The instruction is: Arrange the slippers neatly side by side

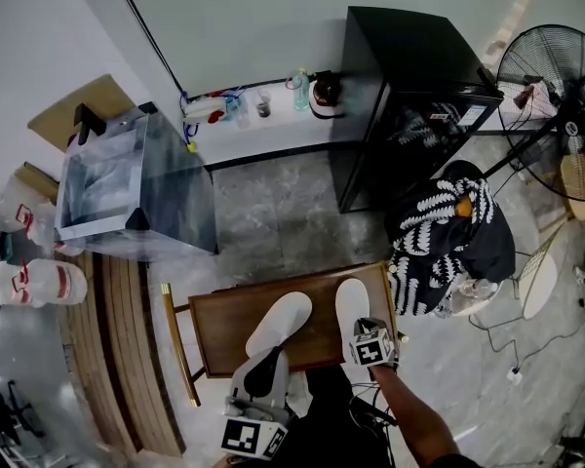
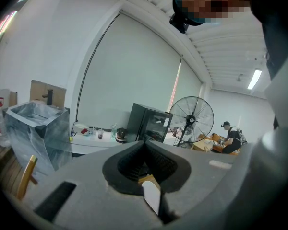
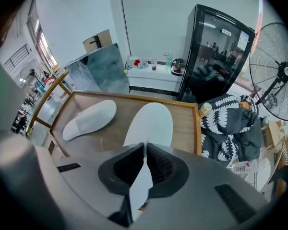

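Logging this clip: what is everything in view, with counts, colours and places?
slippers: 2, white, on the table; angled slipper beside straight slipper
table: 1, brown wood, bottom centre
cabinet: 1, black, against the wall
fan: 1, black, far right
patterned cloth: 1, black and white, right of the table
wrapped box: 1, grey, left
left gripper: 1, grey, shut on a white edge, seemingly the angled slipper's heel
right gripper: 1, grey, shut on the straight slipper's heel
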Demonstrator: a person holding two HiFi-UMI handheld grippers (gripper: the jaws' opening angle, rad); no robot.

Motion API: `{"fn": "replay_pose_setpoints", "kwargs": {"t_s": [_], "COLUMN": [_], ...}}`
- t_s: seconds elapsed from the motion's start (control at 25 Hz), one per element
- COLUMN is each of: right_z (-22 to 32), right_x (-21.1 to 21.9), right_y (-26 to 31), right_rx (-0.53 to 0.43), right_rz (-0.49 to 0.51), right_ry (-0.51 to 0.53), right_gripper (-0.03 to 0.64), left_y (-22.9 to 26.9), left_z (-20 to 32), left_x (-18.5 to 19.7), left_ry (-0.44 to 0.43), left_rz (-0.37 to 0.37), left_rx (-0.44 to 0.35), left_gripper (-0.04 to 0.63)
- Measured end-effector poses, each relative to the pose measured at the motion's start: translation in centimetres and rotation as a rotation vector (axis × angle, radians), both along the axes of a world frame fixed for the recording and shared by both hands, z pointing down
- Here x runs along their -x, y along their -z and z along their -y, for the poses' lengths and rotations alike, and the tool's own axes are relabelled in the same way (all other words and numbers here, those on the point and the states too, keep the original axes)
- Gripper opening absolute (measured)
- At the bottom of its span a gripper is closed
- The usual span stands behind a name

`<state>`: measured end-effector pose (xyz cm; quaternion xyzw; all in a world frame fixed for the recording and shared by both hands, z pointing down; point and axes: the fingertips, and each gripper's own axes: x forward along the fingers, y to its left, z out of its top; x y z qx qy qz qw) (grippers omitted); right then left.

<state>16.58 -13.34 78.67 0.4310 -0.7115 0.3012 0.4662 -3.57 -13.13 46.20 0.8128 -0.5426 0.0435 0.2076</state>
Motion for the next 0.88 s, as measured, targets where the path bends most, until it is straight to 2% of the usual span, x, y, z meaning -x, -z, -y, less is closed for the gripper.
{"fn": "replay_pose_setpoints", "kwargs": {"t_s": [0.2, 0.4, 0.72, 0.88], "right_z": [0.6, 0.8, 1.3, 1.1], "right_x": [-0.3, -0.6, -1.0, -1.0], "right_y": [-0.6, -1.1, -1.5, -0.9], "right_rx": [-0.003, 0.013, -0.017, -0.025], "right_rz": [-0.017, -0.023, -0.005, 0.004], "right_ry": [0.033, 0.03, 0.019, -0.014], "right_gripper": [0.025, 0.025, 0.028, 0.079], "left_y": [-0.8, -0.9, -1.4, -1.3], "left_z": [-0.1, 0.0, 0.0, 0.0], "left_x": [-0.2, -0.3, -0.2, 0.0], "left_ry": [0.005, 0.011, 0.012, 0.004], "left_rz": [0.007, 0.005, -0.002, -0.008], "left_rx": [0.009, 0.012, 0.031, 0.032], "left_gripper": [0.017, 0.017, 0.017, 0.017]}}
